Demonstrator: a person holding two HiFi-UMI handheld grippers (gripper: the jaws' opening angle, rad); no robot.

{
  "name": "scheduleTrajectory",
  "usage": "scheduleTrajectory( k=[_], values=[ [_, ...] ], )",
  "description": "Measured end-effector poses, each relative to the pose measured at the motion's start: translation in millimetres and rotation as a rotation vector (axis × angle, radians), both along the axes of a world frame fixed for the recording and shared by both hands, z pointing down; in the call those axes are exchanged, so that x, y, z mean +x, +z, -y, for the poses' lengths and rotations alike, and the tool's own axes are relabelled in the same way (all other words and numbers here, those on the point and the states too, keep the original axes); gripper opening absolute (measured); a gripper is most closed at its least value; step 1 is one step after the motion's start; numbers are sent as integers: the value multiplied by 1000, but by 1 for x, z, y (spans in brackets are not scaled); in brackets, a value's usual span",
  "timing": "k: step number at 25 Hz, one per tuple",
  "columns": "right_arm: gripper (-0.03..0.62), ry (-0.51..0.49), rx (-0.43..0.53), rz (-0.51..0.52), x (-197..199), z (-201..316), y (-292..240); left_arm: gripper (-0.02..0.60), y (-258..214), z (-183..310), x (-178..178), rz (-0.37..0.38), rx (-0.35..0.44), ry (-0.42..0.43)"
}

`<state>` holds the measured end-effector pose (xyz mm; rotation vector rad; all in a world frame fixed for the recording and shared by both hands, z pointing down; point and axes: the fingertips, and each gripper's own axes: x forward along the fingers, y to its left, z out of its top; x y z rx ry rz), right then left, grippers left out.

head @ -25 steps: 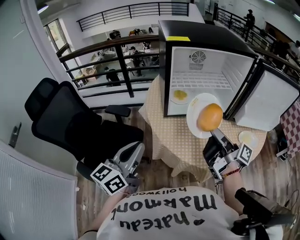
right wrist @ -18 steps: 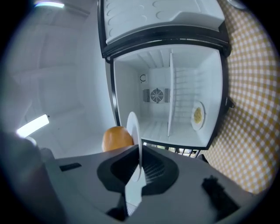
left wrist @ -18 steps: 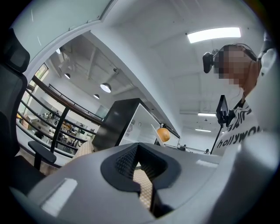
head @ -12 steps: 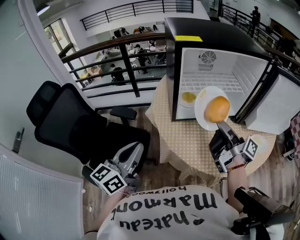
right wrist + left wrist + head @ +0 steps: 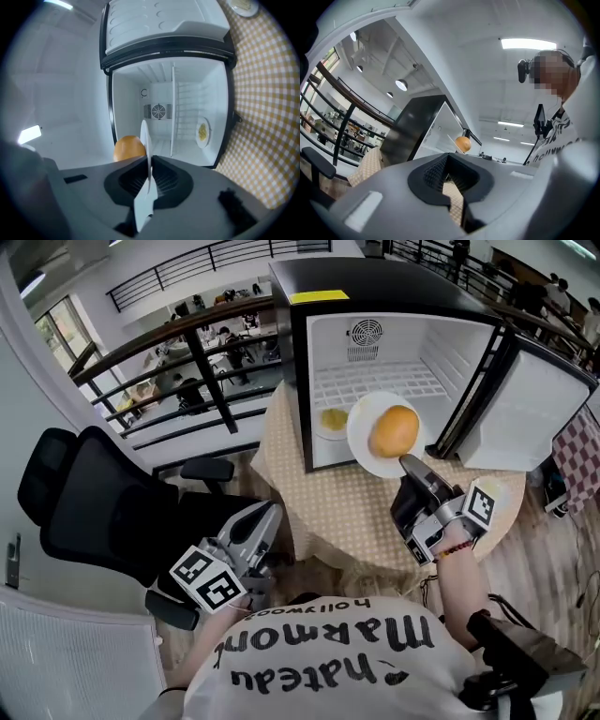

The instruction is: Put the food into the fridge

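A white plate point(image 5: 367, 452) carrying a round orange bun point(image 5: 394, 430) is held at its near rim by my right gripper point(image 5: 412, 472), which is shut on it. The plate hangs just in front of the open mini fridge point(image 5: 394, 296), above the table. In the right gripper view the plate point(image 5: 146, 140) stands edge-on between the jaws of the right gripper point(image 5: 150, 180), with the bun point(image 5: 129, 147) to its left. A second plate of yellow food point(image 5: 333, 420) lies on the fridge floor. My left gripper point(image 5: 255, 532) hangs low by the person's body, shut and empty.
The fridge door point(image 5: 534, 418) stands open to the right. The fridge rests on a table with a checkered cloth point(image 5: 347, 512). A small plate of food point(image 5: 243, 4) lies on that cloth. A black office chair point(image 5: 103, 502) stands at the left, and a railing point(image 5: 202, 362) runs behind.
My right gripper has carried the plate and bun forward, closer to the fridge opening. The left gripper has stayed low at the left.
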<state>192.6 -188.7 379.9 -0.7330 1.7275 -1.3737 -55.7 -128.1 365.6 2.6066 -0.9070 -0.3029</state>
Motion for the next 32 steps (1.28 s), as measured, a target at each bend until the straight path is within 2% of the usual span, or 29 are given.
scheduleTrajectory(
  k=[7,13,19,22,28,32],
  values=[
    [23,9,-3,-64,2,7,-7,7,6,18,25,24,-29,105],
    [23,106,-52,-111,17,31,4,8,10,71,45,12,-26,239],
    [23,179,-58,-91,11,45,-5,8,1,110,35,-10,11,330],
    [23,229,-60,-114,13,45,-12,8,2,125,32,1,21,376],
    [23,281,-87,-154,13,49,-17,7,-4,150,29,-9,50,402],
    [23,285,-137,-219,-6,74,-14,8,-6,175,16,-25,46,414]
  ],
)
